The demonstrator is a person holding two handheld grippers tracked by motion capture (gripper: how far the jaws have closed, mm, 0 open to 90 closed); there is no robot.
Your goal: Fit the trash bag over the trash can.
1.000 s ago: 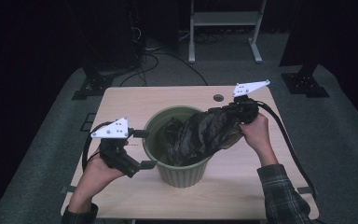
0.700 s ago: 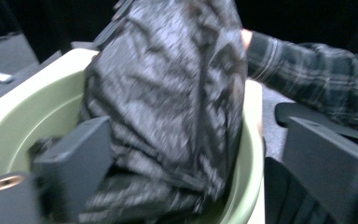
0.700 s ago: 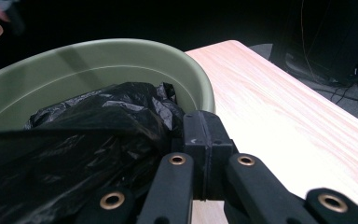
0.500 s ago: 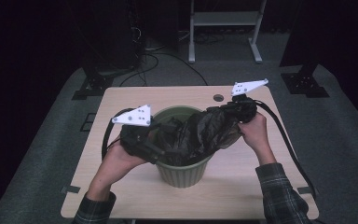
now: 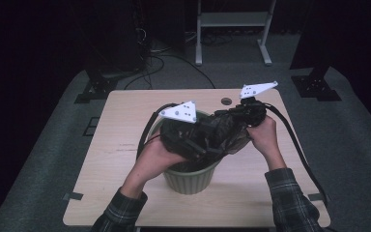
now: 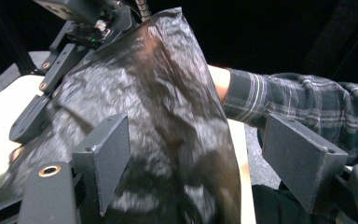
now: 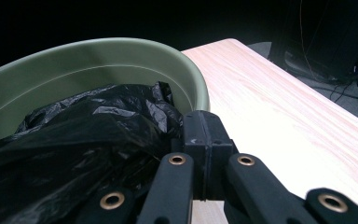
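A green bin (image 5: pixel 189 178) stands mid-table with a black plastic bag (image 5: pixel 217 135) draped over its top. My right gripper (image 5: pixel 228 119) is at the bin's far right rim, shut on the bag's edge. In the right gripper view the jaws (image 7: pixel 205 140) are pressed together beside the bag (image 7: pixel 74 130), just inside the bin's rim (image 7: pixel 121 46). My left gripper (image 5: pixel 198 143) hovers over the bin's mouth, open. In the left gripper view, its jaws (image 6: pixel 200 163) straddle a raised fold of the bag (image 6: pixel 168 116) without closing on it.
The light wooden table (image 5: pixel 121 145) has bare surface left and right of the bin and a small round hole (image 5: pixel 226 101) at the back. Cables trail from both grippers. A plaid sleeve (image 6: pixel 298 98) lies beyond the bag.
My left gripper has moved from the bin's left side to over its mouth, up to the bag. The right gripper has held its place on the bag.
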